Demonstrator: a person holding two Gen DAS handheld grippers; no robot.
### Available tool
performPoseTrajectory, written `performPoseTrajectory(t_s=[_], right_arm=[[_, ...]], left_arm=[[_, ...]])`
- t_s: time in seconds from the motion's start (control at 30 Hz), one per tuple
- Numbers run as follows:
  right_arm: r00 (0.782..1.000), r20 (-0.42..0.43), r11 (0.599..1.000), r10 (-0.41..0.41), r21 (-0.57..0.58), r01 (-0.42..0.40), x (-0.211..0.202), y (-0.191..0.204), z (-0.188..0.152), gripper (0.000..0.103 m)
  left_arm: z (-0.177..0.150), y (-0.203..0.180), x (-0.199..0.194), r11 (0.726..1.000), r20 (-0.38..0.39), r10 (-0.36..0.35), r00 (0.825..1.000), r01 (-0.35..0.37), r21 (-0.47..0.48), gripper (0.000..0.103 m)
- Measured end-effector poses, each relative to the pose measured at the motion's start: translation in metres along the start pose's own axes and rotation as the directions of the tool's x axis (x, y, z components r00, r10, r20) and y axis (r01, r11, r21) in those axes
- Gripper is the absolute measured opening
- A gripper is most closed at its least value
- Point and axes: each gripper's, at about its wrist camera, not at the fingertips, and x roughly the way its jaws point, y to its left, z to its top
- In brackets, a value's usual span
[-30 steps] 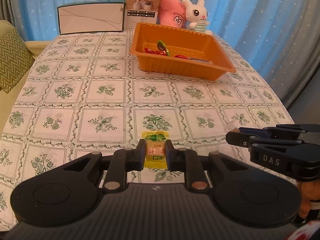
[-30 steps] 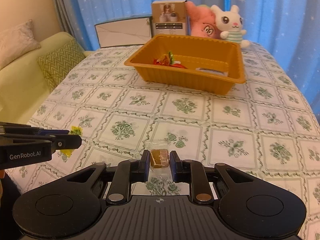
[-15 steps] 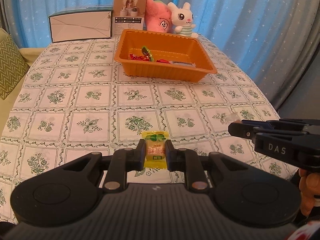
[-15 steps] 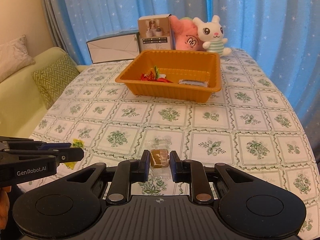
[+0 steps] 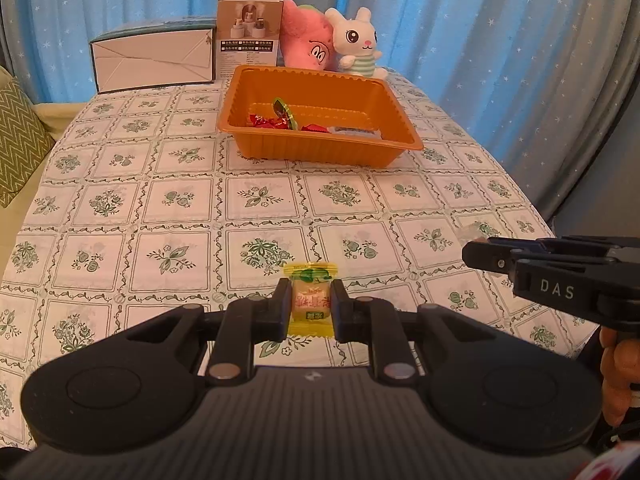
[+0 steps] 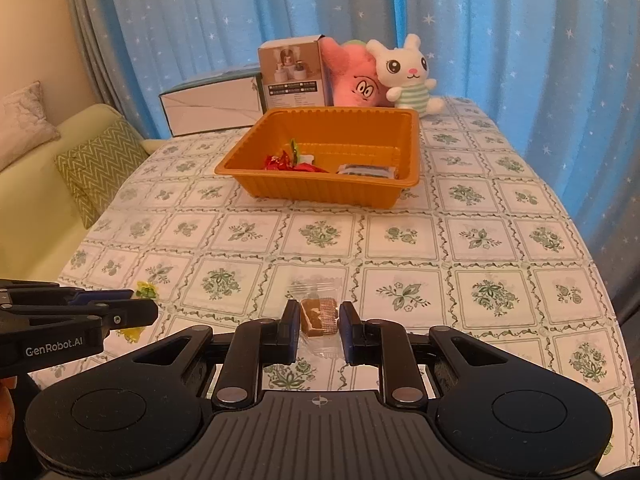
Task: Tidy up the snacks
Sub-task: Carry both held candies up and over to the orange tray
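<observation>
I am pinching a yellow candy point(image 5: 311, 302) in my left claw point(image 5: 310, 308) and a brown sweet point(image 6: 319, 317) in my right claw point(image 6: 319, 330), lifted clear for carrying to the orange tray point(image 5: 320, 151) at upper centre.

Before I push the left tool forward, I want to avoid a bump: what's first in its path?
Probably only bare tablecloth; the orange tray sits further along that line. Depth is unclear.

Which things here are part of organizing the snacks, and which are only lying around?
Part of the job:
- yellow candy in left gripper
- brown snack in right gripper
- orange tray

Lying about:
- white box
- small carton
- pink plush
- bunny plush
</observation>
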Motion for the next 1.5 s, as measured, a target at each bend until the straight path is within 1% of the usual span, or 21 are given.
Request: performPoseTrajectory(t_s=[0.33,0.63,1.13,1.37,1.5], right_arm=[[1.0,-0.008,1.0,-0.019,0.022,0.019,0.005,-0.012,0.007,0.021],[0.999,-0.019,0.998,-0.042,0.038,0.042,0.014,-0.025,0.022,0.021],[0.999,-0.02,0.998,-0.043,0.039,0.043,0.026,-0.034,0.04,0.021],[0.999,-0.022,0.999,-0.04,0.032,0.041,0.042,-0.04,0.063,0.021],[0.999,-0.022,0.999,-0.039,0.031,0.04,0.048,-0.042,0.068,0.021]], left_arm=[[0.007,-0.003,0.009,1.0,-0.01,-0.012,1.0,0.012,0.014,0.018],[0.021,-0.006,0.02,0.999,-0.011,-0.023,1.0,0.024,0.022,0.018],[0.056,-0.008,0.043,0.999,0.002,-0.039,0.999,0.039,0.035,0.018],[0.076,-0.01,0.052,0.998,0.016,-0.036,0.999,0.035,0.059,0.018],[0.088,-0.01,0.058,0.997,0.023,-0.036,0.999,0.035,0.067,0.018]])
